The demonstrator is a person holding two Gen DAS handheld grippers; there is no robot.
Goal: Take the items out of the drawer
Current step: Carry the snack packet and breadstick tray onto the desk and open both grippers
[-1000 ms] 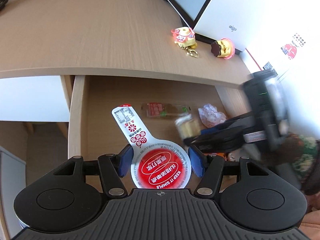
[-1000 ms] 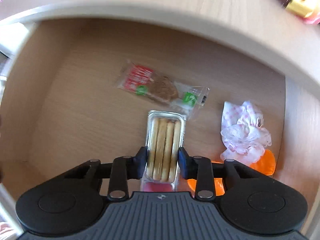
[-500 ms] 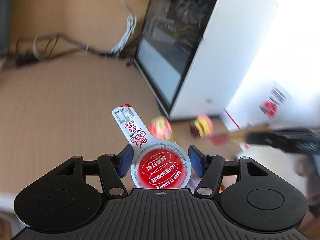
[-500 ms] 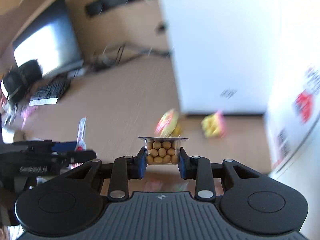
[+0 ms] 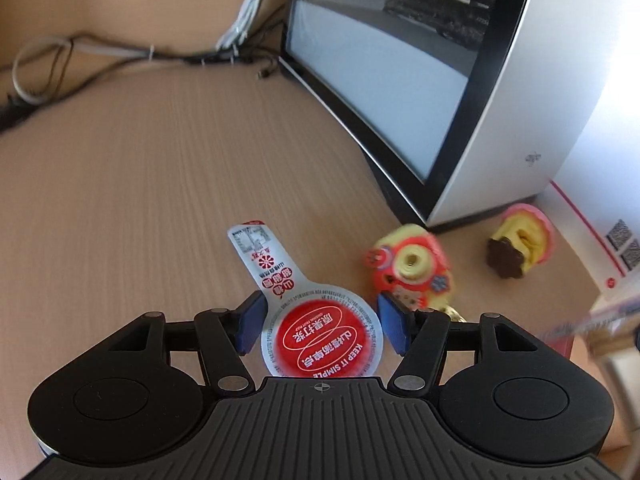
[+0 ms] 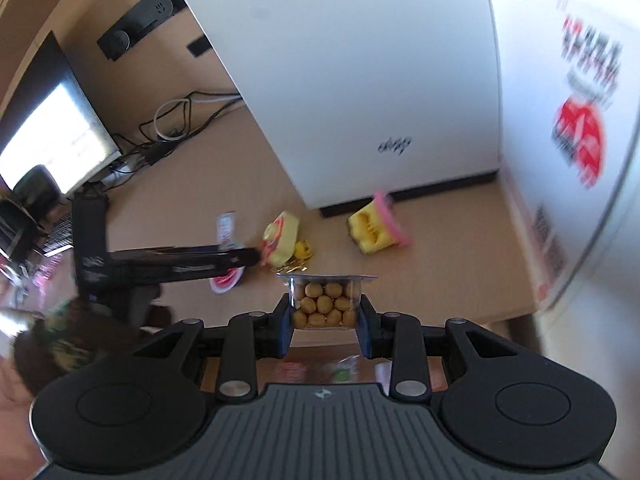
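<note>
The red-lidded cup [image 5: 322,338] sits low in the frame's centre, gripped by the left gripper [image 5: 321,326]; the clear biscuit pack [image 6: 326,305] is clamped in the right gripper [image 6: 325,326]. A second ago both were over the open drawer; now both hang above the desk [image 5: 140,184]. Two toy figures [image 5: 408,270] lie centre-right before the white computer case [image 5: 500,120].

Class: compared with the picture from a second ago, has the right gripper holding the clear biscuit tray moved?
Yes. The right gripper with the clear biscuit tray has risen out of the drawer and is now over the wooden desk.
</note>
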